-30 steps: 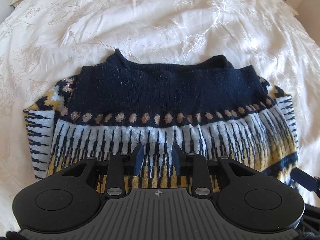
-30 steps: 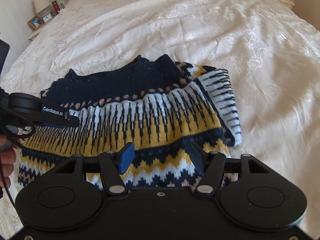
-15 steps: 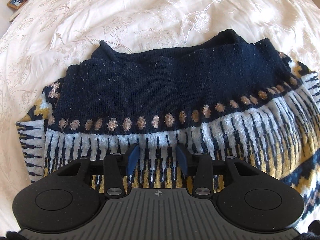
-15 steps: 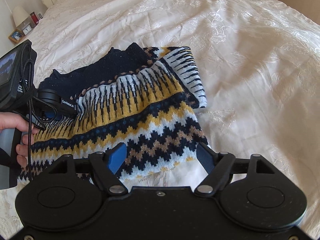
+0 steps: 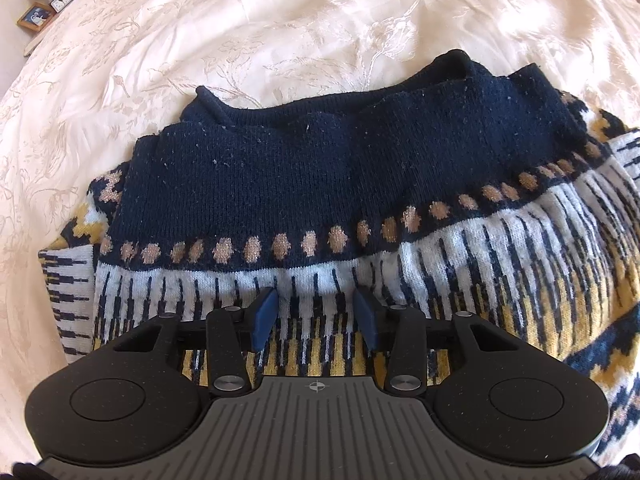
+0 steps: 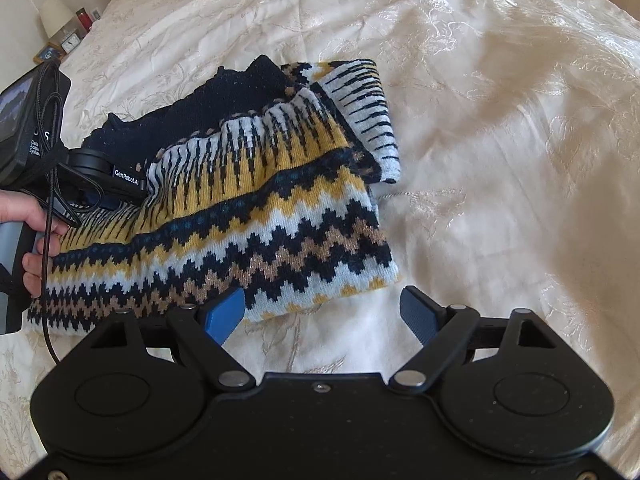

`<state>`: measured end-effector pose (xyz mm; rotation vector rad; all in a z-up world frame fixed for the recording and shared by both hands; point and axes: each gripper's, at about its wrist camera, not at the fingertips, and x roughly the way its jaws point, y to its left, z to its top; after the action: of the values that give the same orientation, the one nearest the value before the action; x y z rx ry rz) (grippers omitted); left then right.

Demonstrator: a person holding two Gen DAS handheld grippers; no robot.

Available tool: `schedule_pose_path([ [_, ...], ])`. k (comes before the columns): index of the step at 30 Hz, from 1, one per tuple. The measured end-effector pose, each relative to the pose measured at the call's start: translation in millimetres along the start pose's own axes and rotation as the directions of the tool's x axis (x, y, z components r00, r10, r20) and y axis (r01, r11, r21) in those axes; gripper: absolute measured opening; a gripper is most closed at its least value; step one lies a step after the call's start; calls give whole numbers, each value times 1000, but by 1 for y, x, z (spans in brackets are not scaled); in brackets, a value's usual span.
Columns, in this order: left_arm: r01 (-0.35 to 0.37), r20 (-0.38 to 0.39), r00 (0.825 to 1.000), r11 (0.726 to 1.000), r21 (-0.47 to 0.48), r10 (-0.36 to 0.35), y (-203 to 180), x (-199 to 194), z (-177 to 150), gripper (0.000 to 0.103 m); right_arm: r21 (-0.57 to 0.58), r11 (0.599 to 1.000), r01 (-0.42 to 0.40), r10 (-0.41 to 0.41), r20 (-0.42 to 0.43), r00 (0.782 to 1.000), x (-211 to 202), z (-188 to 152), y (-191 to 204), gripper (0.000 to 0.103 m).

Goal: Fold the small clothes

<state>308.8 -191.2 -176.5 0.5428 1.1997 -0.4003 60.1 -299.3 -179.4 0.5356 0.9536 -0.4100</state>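
A folded patterned sweater (image 6: 224,208) is lying on a cream bedspread (image 6: 500,140), with both tongs over its near side.

Wide bare bedspread is stretching beyond and to the right of the right tongs (image 6: 324,314); they are gaping wide and gripping nothing, just short of the zigzag hem, the left pad over its edge. The left tongs (image 5: 316,314) are hovering released over the striped band, pads apart, the navy part lying ahead. A hand (image 6: 30,236) is gripping the left handle at the sweater's left edge.
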Motion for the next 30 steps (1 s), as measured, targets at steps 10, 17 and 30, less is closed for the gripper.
schedule_pose_path([
  [10, 66, 71, 996, 997, -37, -63, 4, -53, -48, 42, -16, 999, -29, 29, 0, 1000, 13, 21, -23, 86],
  [17, 37, -8, 999, 996, -80, -38, 11, -48, -111, 43, 6, 1000, 6, -6, -117, 993, 42, 12, -41, 86],
  [30, 36, -42, 998, 981, -189, -44, 29, -38, -113, 48, 157, 961, -226, 229, 0, 973, 17, 37, -80, 87],
])
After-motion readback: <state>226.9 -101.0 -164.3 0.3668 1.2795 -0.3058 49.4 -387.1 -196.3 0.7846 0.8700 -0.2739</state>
